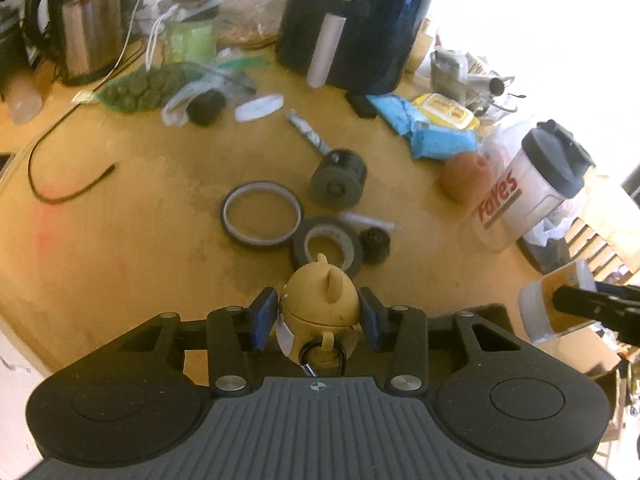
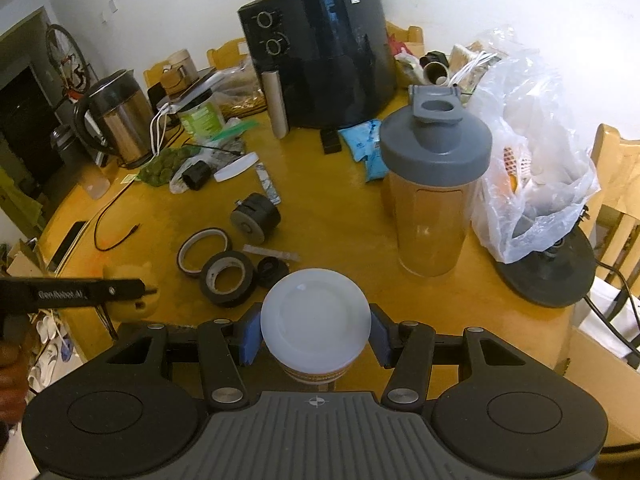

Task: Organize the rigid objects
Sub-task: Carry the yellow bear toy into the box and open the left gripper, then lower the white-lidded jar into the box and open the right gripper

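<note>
Two views show the same cluttered round wooden worktop (image 1: 120, 240). From the left wrist, the left gripper (image 1: 320, 314) has its blue-padded fingers (image 1: 266, 318) closed narrowly on a small tan figurine with ears (image 1: 322, 300), which has a black ring at its base and a white tag at its side. The figurine is held above the worktop edge. Just beyond it lie a black tape roll (image 1: 328, 244), a thinner tape ring (image 1: 262, 214), a small black cap (image 1: 375, 242) and a dark ribbed cylinder (image 1: 338, 178) on its side. Farther back stand a black air fryer (image 1: 360, 20) and a steel kettle (image 1: 86, 20). At the right edge, the right gripper's finger reaches a white-lidded tub (image 1: 536, 308), near a shaker bottle (image 1: 532, 192).

From the right wrist, the right gripper (image 2: 316, 334) has its fingers (image 2: 252, 334) pressed on either side of that white-lidded tub (image 2: 316, 316), at a moderate width, held near the worktop's (image 2: 340, 208) near edge. The grey-lidded shaker bottle (image 2: 434, 184) stands upright ahead, beside a clear plastic bag (image 2: 532, 152). At the left, the left gripper's black finger (image 2: 80, 290) crosses in front of the tan figurine (image 2: 128, 276), and the two tape rolls lie between.
</note>
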The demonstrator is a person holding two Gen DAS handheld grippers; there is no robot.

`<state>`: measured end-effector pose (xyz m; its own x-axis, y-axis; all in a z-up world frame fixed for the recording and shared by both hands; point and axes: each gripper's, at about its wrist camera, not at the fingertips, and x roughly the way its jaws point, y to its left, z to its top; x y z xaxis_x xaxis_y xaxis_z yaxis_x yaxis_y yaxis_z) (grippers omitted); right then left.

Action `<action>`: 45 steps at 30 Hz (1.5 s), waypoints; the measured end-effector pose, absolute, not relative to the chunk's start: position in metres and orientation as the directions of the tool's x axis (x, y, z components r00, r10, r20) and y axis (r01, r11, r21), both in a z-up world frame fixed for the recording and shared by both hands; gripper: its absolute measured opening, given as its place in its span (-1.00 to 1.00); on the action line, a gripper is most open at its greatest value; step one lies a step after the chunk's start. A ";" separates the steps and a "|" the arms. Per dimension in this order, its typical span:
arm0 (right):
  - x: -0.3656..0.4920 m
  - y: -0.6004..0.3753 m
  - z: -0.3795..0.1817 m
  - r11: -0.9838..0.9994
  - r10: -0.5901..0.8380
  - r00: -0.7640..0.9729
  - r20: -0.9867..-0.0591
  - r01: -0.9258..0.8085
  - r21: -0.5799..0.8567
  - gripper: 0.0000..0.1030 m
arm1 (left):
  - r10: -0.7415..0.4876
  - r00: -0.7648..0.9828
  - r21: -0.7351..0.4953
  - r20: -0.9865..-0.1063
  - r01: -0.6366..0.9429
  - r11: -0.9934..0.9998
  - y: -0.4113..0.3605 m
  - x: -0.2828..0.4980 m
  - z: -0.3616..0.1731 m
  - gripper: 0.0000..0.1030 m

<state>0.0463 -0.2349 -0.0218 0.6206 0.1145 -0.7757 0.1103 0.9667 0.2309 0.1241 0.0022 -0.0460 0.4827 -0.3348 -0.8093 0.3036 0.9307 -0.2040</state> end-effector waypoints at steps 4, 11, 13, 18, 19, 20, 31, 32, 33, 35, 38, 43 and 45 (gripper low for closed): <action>0.042 -0.230 -0.021 0.969 0.125 0.620 -0.775 0.091 0.229 0.10 | -0.318 0.485 -0.192 -0.815 0.292 0.937 0.004 0.114 -0.045 -0.17; 0.033 -0.228 -0.019 0.970 0.126 0.622 -0.772 0.086 0.228 0.10 | -0.299 0.472 -0.186 -0.829 0.271 0.944 0.008 0.097 -0.043 -0.18; 0.031 -0.228 -0.018 0.970 0.127 0.624 -0.771 0.085 0.229 0.10 | -0.303 0.473 -0.194 -0.828 0.266 0.944 0.010 0.091 -0.040 -0.18; 0.024 -0.226 -0.019 0.969 0.130 0.621 -0.773 0.086 0.232 0.10 | -0.305 0.455 -0.197 -0.837 0.270 0.943 0.011 0.080 -0.046 -0.19; 0.023 -0.224 -0.019 0.969 0.131 0.619 -0.774 0.086 0.233 0.10 | -0.303 0.452 -0.196 -0.839 0.270 0.943 0.011 0.079 -0.047 -0.19; 0.021 -0.223 -0.019 0.969 0.135 0.618 -0.774 0.082 0.234 0.10 | -0.302 0.452 -0.193 -0.840 0.271 0.943 0.011 0.077 -0.048 -0.19; 0.016 -0.208 -0.020 0.969 0.158 0.607 -0.779 0.058 0.241 0.10 | -0.286 0.536 -0.163 -0.794 0.266 0.950 0.020 0.064 -0.041 0.23; 0.016 -0.207 -0.022 0.968 0.161 0.603 -0.782 0.058 0.244 0.10 | -0.286 0.532 -0.164 -0.797 0.265 0.950 0.022 0.061 -0.039 0.26; 0.016 -0.206 -0.024 0.967 0.164 0.599 -0.784 0.058 0.246 0.10 | -0.285 0.528 -0.165 -0.800 0.263 0.951 0.023 0.059 -0.039 0.26; 0.017 -0.202 -0.028 0.966 0.170 0.592 -0.788 0.059 0.252 0.10 | -0.287 0.513 -0.171 -0.809 0.263 0.950 0.026 0.055 -0.039 0.26; 0.020 -0.195 -0.035 0.970 0.168 0.584 -0.795 0.045 0.238 0.10 | -0.290 0.500 -0.173 -0.816 0.267 0.948 0.030 0.049 -0.038 0.26; 0.028 -0.183 -0.048 0.978 0.160 0.563 -0.811 0.023 0.209 0.10 | -0.290 0.486 -0.163 -0.825 0.286 0.944 0.035 0.040 -0.039 0.26; 0.032 -0.179 -0.052 0.980 0.157 0.558 -0.815 0.015 0.199 0.10 | -0.283 0.485 -0.151 -0.827 0.292 0.944 0.038 0.039 -0.038 0.26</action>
<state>0.0319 -0.1793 -0.0522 0.5579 0.1568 -0.8150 0.0149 0.9799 0.1988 0.0390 0.0376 -0.0379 0.4855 -0.2827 -0.8273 0.2918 0.9444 -0.1515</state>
